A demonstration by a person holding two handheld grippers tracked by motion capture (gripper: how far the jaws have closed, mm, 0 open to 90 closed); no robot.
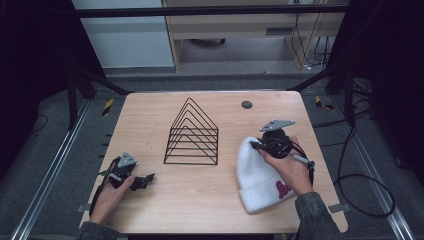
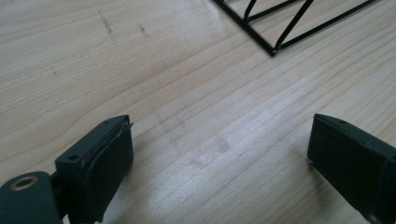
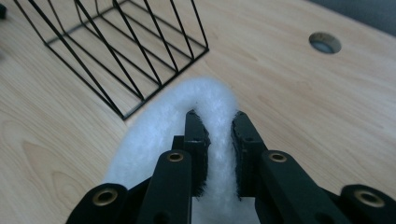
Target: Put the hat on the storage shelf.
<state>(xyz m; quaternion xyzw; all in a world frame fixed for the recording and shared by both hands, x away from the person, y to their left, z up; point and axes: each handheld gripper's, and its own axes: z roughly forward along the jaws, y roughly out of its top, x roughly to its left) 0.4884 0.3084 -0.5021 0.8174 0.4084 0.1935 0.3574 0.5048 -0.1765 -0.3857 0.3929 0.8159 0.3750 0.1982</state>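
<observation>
Counting the things on the wooden table (image 1: 210, 195): one white fuzzy beanie (image 1: 257, 180), one black wire rack (image 1: 192, 135) and two hand-held grippers, one in each of the person's hands. The rack is built of triangular wire dividers set one behind another on a rectangular base, and it stands upright at the middle of the table. A round grommet hole (image 1: 247, 104) sits in the tabletop toward the far edge, right of the rack.

The tabletop is pale wood with visible grain, a few faint scuff marks showing in the left gripper view. Grey floor surrounds the table, with metal rails along both sides, black-and-yellow tape marks, loose cables on the right, and a light wooden cabinet at the back.

The beanie lies on the right part of the table, its cuff end with a pink mark nearest the person. The right gripper (image 3: 219, 135) has its jaws pressed together on a fold of the beanie's white fabric at the hat's far end; the fabric arches up over and between the pads, just beside the rack's near corner.

The left gripper (image 2: 219, 154) rests low over bare wood at the table's left, jaws spread wide with nothing between them, well apart from the beanie.
</observation>
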